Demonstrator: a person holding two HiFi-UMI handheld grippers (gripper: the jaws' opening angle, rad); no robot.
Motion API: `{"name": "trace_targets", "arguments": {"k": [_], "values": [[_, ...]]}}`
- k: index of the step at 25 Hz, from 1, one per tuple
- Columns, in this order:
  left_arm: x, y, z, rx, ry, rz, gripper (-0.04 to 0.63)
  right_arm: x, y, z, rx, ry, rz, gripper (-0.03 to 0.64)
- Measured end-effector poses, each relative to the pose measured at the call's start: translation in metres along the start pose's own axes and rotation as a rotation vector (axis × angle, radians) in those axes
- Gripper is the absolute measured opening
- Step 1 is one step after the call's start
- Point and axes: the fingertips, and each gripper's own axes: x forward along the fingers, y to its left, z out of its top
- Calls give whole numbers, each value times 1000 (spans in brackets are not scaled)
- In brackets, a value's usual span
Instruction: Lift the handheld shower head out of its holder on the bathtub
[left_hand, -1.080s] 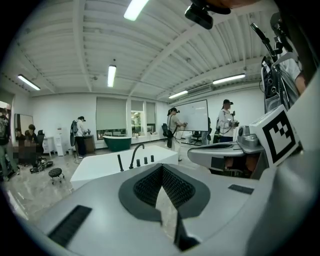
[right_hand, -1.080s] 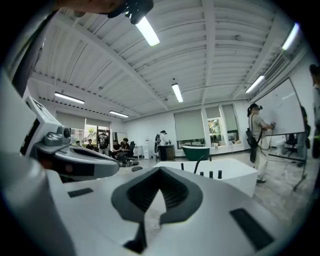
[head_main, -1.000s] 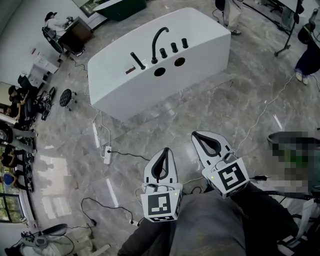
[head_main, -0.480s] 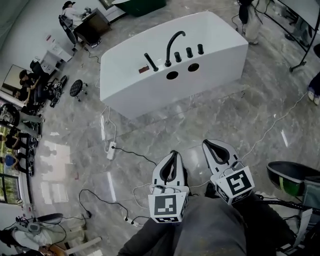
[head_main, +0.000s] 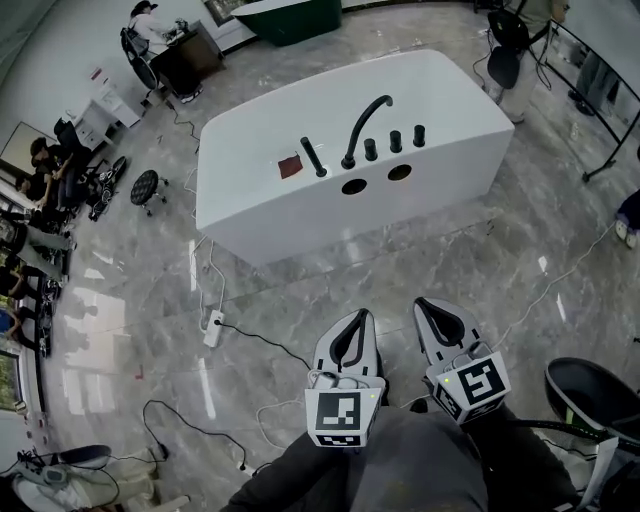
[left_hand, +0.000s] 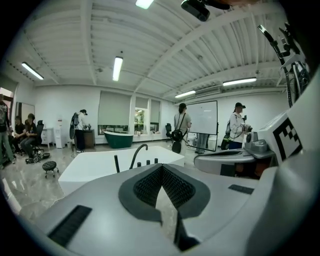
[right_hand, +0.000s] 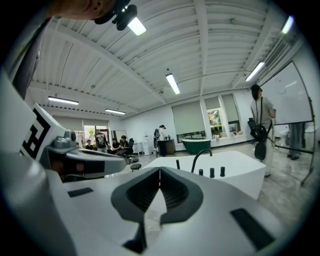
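left hand-held gripper (head_main: 359, 316) and right hand-held gripper (head_main: 427, 303) are pressed together, empty; reaching the tub (head_main: 440, 95) closed, they could knock the shower head (head_main: 313, 157) at its near edge.

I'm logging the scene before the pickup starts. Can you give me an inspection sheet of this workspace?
Surface: glossy grey marble floor; white bathtub stands on it.
Job's things: black handheld shower head stands in its holder on the tub deck, beside the curved spout and three knobs.
Clutter: reddish patch on the deck; black stool on the floor.
Grippers: left gripper and right gripper both have jaws shut, empty, well short of the tub.
Cables: loose cables across the floor, running to a power strip.
Surroundings: seated people at left; green tub beyond.
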Motion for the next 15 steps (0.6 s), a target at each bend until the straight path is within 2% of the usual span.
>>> {"name": "trace_targets", "arguments": {"k": [10,15], "values": [[69,88,10,-33,17,-11,3,120,-17,20,1,26,-14,5],[89,126,15,-27,10,-15,3,164,-8,28,-11,20,2,5]]}}
